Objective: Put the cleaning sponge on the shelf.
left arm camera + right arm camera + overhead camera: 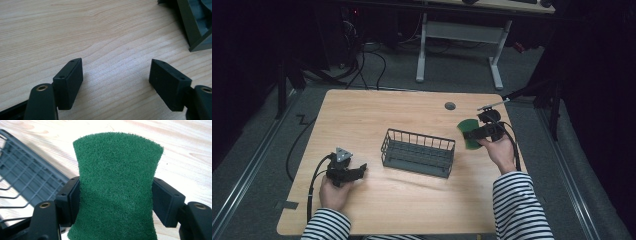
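A green scouring pad (117,192) is pinched between the jaws of my right gripper (116,197), its sides squeezed inward. In the high view the pad (469,133) hangs just right of the dark wire basket (418,152), held by my right gripper (473,134) above the table. My left gripper (358,171) rests low over the wooden table (412,200) at the front left, left of the basket. Its jaws stand wide apart in the left gripper view, with bare wood between the fingertips (72,72) of my left gripper (116,75).
The basket's corner (197,27) shows at the upper right of the left gripper view, and its wire side (30,182) at the left of the right gripper view. A round cable hole (450,106) sits near the table's far edge. Cables trail from both grippers.
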The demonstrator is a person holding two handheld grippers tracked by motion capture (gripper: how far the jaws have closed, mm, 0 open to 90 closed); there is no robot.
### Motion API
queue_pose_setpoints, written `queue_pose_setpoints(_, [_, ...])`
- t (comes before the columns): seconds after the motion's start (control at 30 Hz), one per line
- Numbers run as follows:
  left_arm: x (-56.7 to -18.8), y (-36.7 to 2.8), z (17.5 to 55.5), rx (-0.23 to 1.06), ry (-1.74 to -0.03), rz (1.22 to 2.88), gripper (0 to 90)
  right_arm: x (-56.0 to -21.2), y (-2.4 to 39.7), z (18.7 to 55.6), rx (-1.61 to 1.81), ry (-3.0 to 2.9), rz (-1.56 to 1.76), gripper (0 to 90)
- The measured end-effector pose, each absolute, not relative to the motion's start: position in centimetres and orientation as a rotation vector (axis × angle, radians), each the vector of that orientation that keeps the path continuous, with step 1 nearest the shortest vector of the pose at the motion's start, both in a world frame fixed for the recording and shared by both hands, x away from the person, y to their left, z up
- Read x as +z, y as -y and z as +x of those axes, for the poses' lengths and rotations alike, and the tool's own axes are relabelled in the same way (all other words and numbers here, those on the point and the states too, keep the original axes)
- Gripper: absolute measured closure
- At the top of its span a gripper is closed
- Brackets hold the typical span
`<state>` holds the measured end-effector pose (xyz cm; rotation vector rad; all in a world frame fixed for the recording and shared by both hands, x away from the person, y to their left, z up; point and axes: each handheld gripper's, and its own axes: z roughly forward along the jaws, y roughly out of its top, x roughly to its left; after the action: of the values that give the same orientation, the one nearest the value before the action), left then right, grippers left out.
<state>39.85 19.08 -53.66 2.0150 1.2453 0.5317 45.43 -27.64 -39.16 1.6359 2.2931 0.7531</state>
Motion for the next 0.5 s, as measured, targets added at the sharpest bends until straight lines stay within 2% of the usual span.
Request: queue_pose_setpoints(0.5, [-53.7,-19.1,39.8,0.533,-1.248,2.013,28.3,-36.9,25.4,43.1,0.853,-2.361,1.457,31.2])
